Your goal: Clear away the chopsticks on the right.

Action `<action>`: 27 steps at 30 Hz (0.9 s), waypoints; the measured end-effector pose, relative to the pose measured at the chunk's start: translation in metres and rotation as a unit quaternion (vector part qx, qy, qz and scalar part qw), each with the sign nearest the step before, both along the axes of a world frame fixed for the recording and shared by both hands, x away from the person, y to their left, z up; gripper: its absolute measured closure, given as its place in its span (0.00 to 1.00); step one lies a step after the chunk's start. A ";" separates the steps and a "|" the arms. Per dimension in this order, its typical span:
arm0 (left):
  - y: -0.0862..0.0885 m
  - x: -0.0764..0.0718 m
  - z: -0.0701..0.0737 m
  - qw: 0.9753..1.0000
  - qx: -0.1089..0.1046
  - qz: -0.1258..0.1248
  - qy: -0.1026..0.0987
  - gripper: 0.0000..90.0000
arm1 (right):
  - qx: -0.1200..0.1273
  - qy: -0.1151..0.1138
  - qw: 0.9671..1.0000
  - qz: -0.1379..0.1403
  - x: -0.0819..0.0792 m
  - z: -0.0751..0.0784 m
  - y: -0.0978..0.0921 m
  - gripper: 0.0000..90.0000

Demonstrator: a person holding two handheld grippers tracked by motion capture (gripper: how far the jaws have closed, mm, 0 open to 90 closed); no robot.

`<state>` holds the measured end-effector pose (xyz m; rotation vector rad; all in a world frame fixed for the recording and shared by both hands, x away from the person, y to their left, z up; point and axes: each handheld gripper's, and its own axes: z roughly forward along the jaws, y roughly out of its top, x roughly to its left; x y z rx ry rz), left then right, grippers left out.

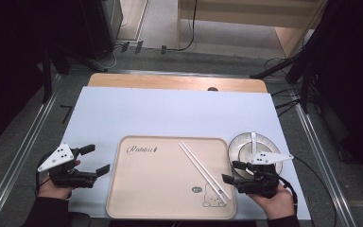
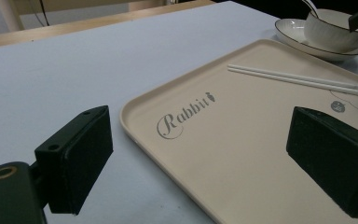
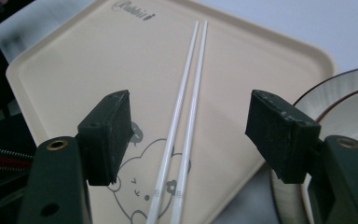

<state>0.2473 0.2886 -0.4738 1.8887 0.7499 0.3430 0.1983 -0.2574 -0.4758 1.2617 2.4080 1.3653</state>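
Two slim white plastic chopsticks point(image 3: 186, 107) lie side by side on the beige rectangular tray point(image 1: 142, 189), toward its right edge – the right gripper point(image 1: 230, 172), jaws wide and empty, lines up to close on them; left gripper point(image 1: 95, 160) waits open at the tray's left edge

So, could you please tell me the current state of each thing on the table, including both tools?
Left tool: open, empty, at the tray's left edge.
Right tool: open, empty, over the tray's right edge by the chopsticks.
Chopsticks: side by side, lying flat on the tray.
Tray: flat on the table.
Bowl: upright on its plate, spoon inside.
Plate: right of the tray.
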 end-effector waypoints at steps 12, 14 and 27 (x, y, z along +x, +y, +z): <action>0.000 -0.001 0.000 1.000 0.001 0.000 0.002 0.08 | -0.010 -0.059 0.998 0.025 0.010 0.018 -0.043 0.28; 0.001 -0.001 0.000 1.000 0.003 -0.001 0.001 0.08 | -0.002 -0.065 0.998 0.024 0.010 0.017 -0.050 0.26; 0.002 -0.003 0.001 1.000 0.001 -0.001 -0.001 0.08 | 0.012 -0.077 0.997 0.010 0.004 0.009 -0.067 0.24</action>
